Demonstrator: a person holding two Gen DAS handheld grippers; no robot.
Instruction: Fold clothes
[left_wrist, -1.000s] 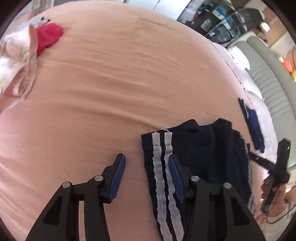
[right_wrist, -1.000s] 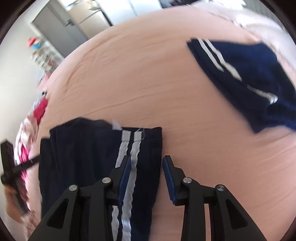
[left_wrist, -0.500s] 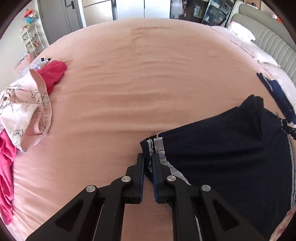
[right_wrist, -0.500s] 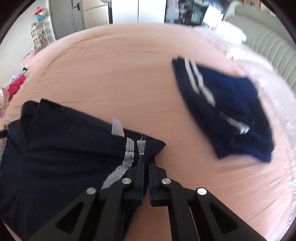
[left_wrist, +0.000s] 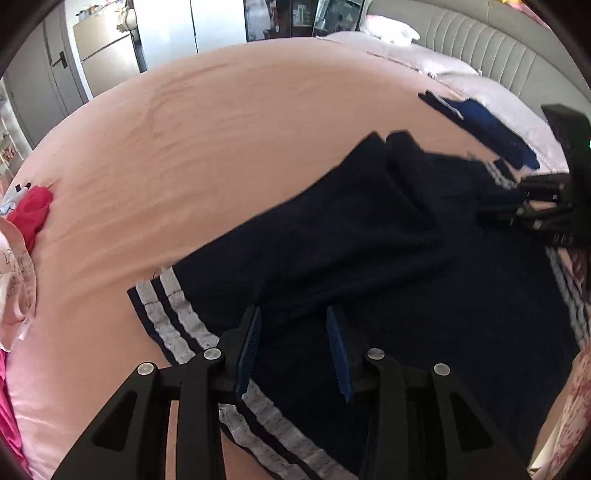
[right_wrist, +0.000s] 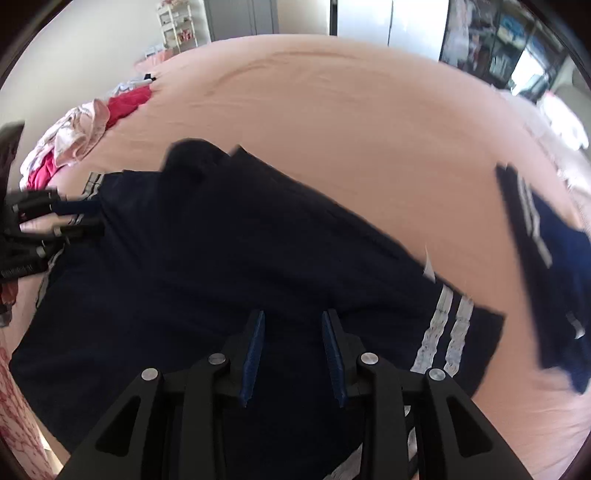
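Dark navy shorts with white side stripes lie spread flat on the pink bed sheet. My left gripper hovers over the cloth just inside the striped left hem. Its jaws are opening and nothing is pinched between the blue pads. In the right wrist view, my right gripper hangs over the same shorts, left of the striped right hem. Its jaws are opening too, with only flat cloth below them. Each gripper shows at the other view's edge: right gripper, left gripper.
A second pair of blue striped shorts lies folded to the right, near the grey headboard. A pile of red and pink clothes sits at the bed's left edge. A patterned sleeve shows at the lower right.
Half a second ago both grippers were shut on the striped hems. They have since let go, opened, and slid inward over the shorts, which now lie spread wider.
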